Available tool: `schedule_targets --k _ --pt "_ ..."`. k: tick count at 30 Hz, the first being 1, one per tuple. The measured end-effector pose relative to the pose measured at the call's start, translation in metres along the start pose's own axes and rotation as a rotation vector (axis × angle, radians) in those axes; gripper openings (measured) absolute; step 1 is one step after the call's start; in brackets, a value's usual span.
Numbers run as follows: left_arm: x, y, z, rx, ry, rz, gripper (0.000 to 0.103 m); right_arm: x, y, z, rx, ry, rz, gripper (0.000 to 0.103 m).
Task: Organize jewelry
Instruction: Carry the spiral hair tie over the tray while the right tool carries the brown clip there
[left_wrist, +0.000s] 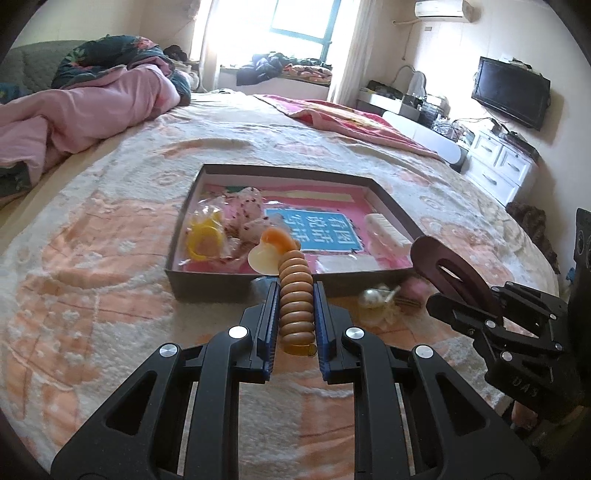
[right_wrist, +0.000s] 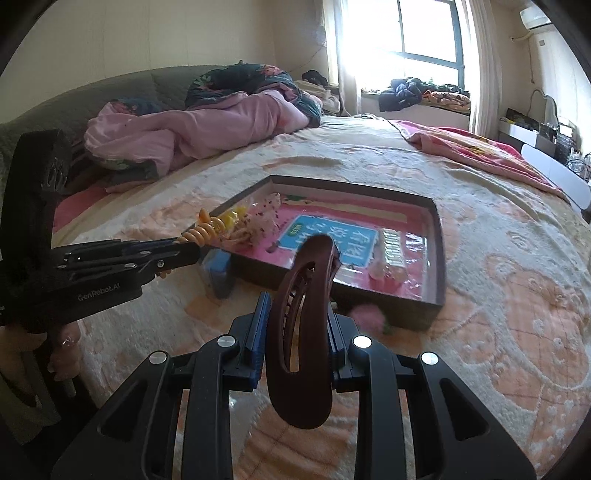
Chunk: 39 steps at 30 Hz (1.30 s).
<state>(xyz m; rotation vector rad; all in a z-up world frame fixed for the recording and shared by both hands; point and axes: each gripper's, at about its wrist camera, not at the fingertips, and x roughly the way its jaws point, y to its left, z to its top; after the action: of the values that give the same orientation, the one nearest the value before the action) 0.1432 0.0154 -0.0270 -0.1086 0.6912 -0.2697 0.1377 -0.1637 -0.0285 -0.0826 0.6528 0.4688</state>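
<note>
My left gripper (left_wrist: 295, 291) is shut on an orange coiled hair tie (left_wrist: 294, 295) with a cream and orange charm, held just before the near wall of the dark shallow box (left_wrist: 207, 284). It also shows in the right wrist view (right_wrist: 201, 233). My right gripper (right_wrist: 297, 306) is shut on a dark brown hair claw clip (right_wrist: 301, 325), held above the blanket near the box's front edge (right_wrist: 388, 314); the clip also shows in the left wrist view (left_wrist: 450, 275). The box holds a yellow ring item in a bag (left_wrist: 205, 240), a speckled pouch (left_wrist: 247, 214) and a white clip (left_wrist: 388, 230).
The box sits on a bed with a peach and cream blanket (left_wrist: 110, 288). A pearl piece (left_wrist: 373, 297) and a pink item (left_wrist: 415, 290) lie before the box. A blue object (right_wrist: 219, 271) lies at its left corner. A pink duvet (left_wrist: 74, 110) lies far left.
</note>
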Motion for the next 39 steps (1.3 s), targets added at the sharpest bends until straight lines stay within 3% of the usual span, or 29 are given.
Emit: schedule_targets --k 15,27,39 --pt "0.013 0.013 0.032 -0.012 -0.014 0.044 0.011 0.028 -0.017 0.034 0.027 -0.023 -0.011 0.019" --pt "0.049 0.005 0.064 0.031 -0.003 0.029 0.011 0.046 -0.042 0.059 0.048 -0.033 -0.052 0.019" --pt "0.086 0.002 0.072 0.038 0.036 0.008 0.011 0.068 -0.064 0.073 0.052 -0.017 -0.082 0.019"
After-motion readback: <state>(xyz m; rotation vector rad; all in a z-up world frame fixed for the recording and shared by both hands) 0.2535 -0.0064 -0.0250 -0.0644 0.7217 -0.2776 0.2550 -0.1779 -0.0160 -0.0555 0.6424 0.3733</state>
